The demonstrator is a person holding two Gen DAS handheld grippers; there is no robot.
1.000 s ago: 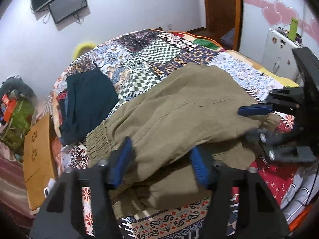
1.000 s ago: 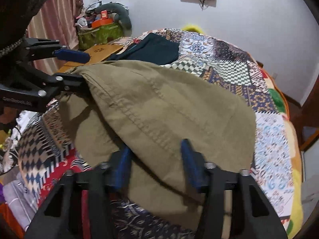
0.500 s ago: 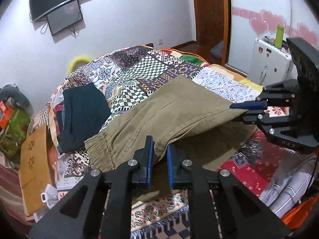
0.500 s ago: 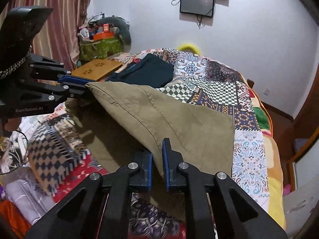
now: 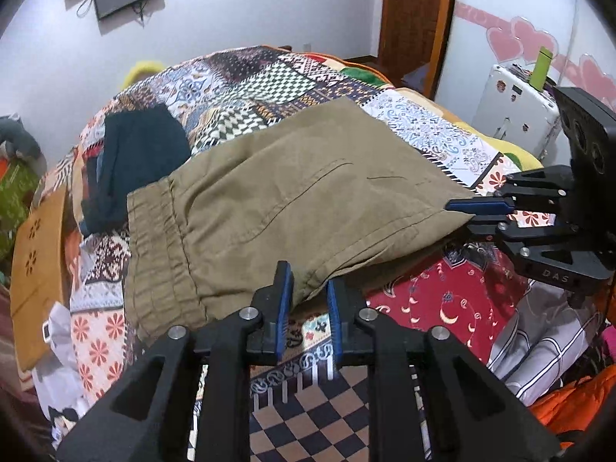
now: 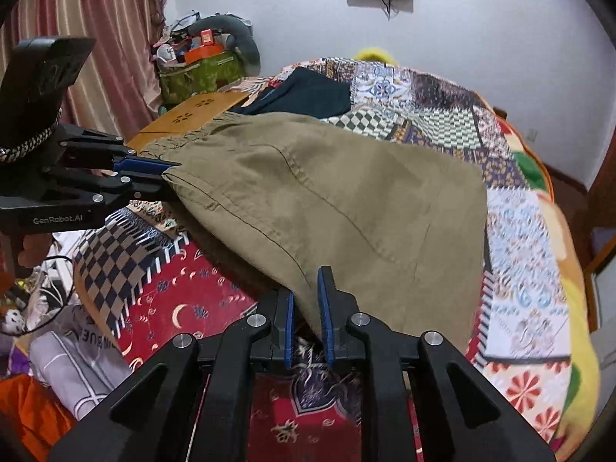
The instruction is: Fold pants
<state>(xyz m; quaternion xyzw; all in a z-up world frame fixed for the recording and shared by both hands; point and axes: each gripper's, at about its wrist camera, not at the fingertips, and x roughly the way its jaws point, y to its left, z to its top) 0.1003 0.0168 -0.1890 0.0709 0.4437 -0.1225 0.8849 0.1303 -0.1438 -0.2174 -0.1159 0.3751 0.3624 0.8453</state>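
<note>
Olive-khaki pants (image 5: 292, 196) lie folded over on the patchwork bedspread (image 5: 277, 81), elastic waistband (image 5: 154, 254) to the left. My left gripper (image 5: 308, 288) is shut on the near edge of the pants, lifting it a little. My right gripper (image 6: 306, 292) is shut on the other end of that same edge. The pants (image 6: 346, 200) stretch between them. Each gripper shows in the other's view: the right one (image 5: 477, 208) at the right, the left one (image 6: 154, 171) at the left.
A folded dark navy garment (image 5: 134, 158) lies on the bed beyond the waistband. A wooden board (image 5: 38, 269) and a green bag (image 6: 196, 77) stand at the bedside. A white cabinet (image 5: 516, 107) stands on the other side. Loose clothes (image 6: 77, 354) lie by the near edge.
Both grippers closed on the near edge of the pants and lifted it. The top layer has since been carried further over toward the waistband and now lies flatter.
</note>
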